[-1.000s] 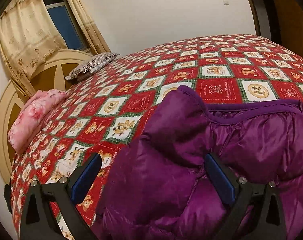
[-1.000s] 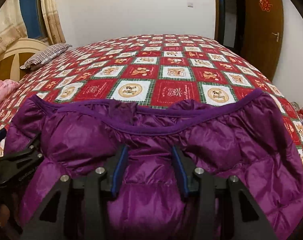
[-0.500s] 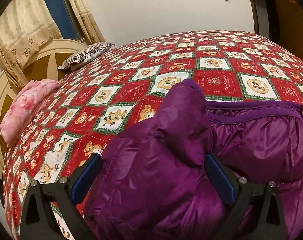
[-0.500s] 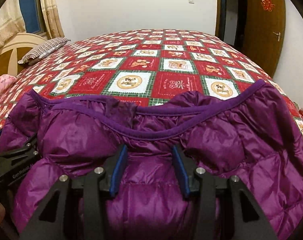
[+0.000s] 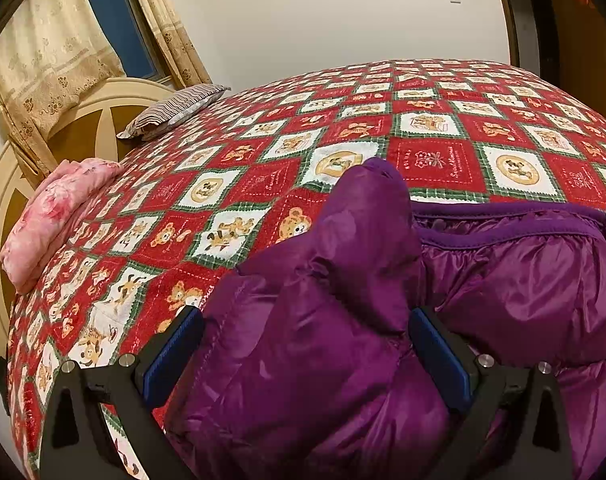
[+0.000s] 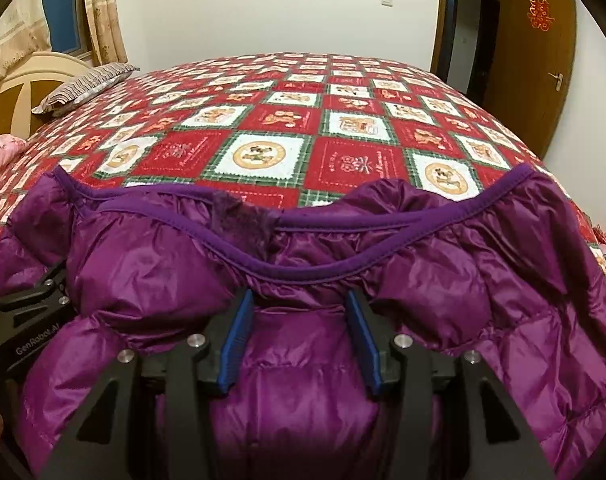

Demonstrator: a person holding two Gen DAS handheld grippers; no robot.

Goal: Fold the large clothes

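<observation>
While the purple jacket [image 6: 303,360] lies on the bed's red quilt [image 6: 287,120], the left gripper [image 5: 303,344] spreads wide around a bunched shoulder and the right gripper [image 6: 299,336] stands narrower around padding below the collar, likely ready to fold.

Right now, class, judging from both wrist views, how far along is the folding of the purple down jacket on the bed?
Done: the purple down jacket lies on the red patchwork bedspread, bunched at the near edge. In hand: the right gripper pinches padding below the trimmed edge; the left gripper straddles a puffed-up part, jaws wide. Left: no neat fold shows yet, so flattening and folding remain.
</observation>
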